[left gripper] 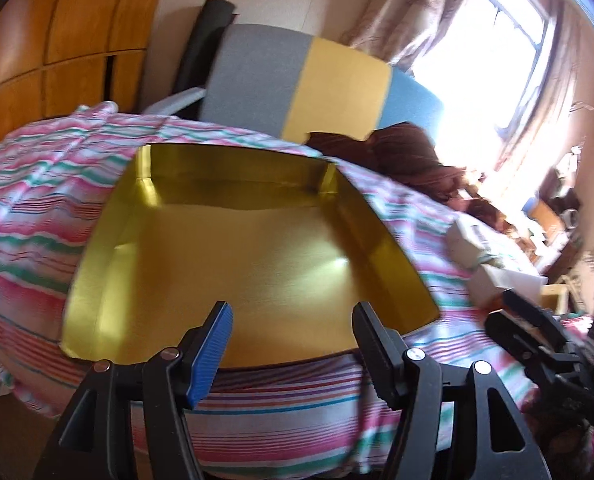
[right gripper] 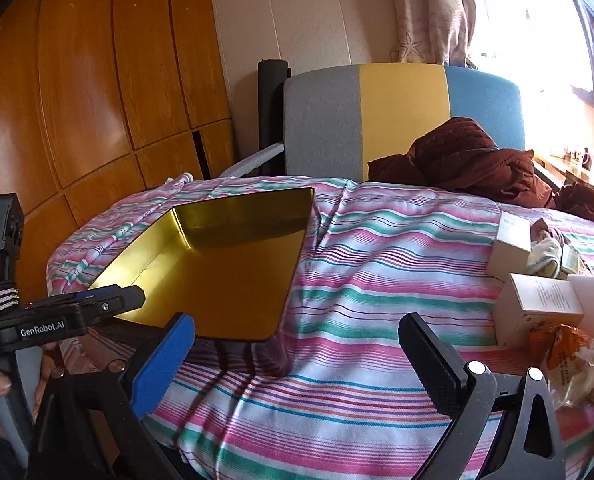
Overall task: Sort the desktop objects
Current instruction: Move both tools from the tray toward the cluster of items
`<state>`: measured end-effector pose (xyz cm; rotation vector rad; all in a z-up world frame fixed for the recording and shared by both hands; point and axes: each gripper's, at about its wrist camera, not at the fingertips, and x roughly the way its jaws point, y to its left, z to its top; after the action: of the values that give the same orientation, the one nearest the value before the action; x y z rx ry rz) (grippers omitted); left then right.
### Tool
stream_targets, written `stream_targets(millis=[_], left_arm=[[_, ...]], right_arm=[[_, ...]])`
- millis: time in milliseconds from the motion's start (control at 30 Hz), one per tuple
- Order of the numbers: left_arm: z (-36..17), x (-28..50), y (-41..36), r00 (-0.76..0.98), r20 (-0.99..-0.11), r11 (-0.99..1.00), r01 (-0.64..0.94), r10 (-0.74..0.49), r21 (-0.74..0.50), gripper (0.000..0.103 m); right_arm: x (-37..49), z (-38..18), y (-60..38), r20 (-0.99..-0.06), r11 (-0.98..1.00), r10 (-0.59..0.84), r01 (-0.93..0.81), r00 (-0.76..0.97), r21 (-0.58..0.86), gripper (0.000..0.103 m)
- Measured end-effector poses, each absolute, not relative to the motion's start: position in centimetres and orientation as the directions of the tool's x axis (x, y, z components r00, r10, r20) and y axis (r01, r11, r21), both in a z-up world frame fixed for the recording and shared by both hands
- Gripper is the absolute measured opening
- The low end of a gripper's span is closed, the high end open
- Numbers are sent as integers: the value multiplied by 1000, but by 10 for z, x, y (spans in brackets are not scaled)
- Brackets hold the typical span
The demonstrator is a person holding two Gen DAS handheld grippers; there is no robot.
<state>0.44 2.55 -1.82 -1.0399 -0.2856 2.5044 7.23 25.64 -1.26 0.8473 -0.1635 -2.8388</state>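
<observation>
Gold tray (left gripper: 233, 256) sits dead centre on the striped cloth (left gripper: 37, 216), and there's nothing in it, just bare shiny floor and four low walls. The left gripper (left gripper: 293, 344) hovers right at its near rim, fingers (left gripper: 213, 344) spread wide with nothing between them. From the right wrist view the tray (right gripper: 233, 280) lies off to the left; the right gripper (right gripper: 309, 364) hangs over bare cloth, its fingers (right gripper: 165, 364) spread too, holding nothing.

The things to sort are off to the right: two pale cartons (right gripper: 537, 308), (right gripper: 509, 248), a crinkly orange snack packet (right gripper: 573, 364) and a small bundle of fabric (right gripper: 549, 256), all well apart from the tray.

Now the risks, as I read them. That cloth is loose and rucked, draped over the bench, so a low sweep could snag it and drag the tray or the cartons along. The tray looks light and slick; a nudge on its rim from the left fingers could skate it away. The packet is soft and may slip or crush in a pinch. And both grippers work close together here, so a reach across toward the tray could clip the left one
</observation>
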Motion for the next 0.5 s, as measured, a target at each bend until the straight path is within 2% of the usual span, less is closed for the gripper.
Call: stream_targets(millis=[133, 333, 500], left_arm=[[-17, 0, 45, -557, -603, -821, -379, 571, -427, 83], [-1, -2, 110, -432, -603, -726, -548, 671, -415, 83], [9, -4, 194, -339, -642, -643, -695, 688, -322, 83]], right_arm=[[93, -20, 303, -553, -972, -189, 74, -811, 223, 103], [113, -32, 364, -609, -974, -117, -30, -784, 225, 103], [127, -42, 391, -624, -970, -76, -88, -778, 228, 103]])
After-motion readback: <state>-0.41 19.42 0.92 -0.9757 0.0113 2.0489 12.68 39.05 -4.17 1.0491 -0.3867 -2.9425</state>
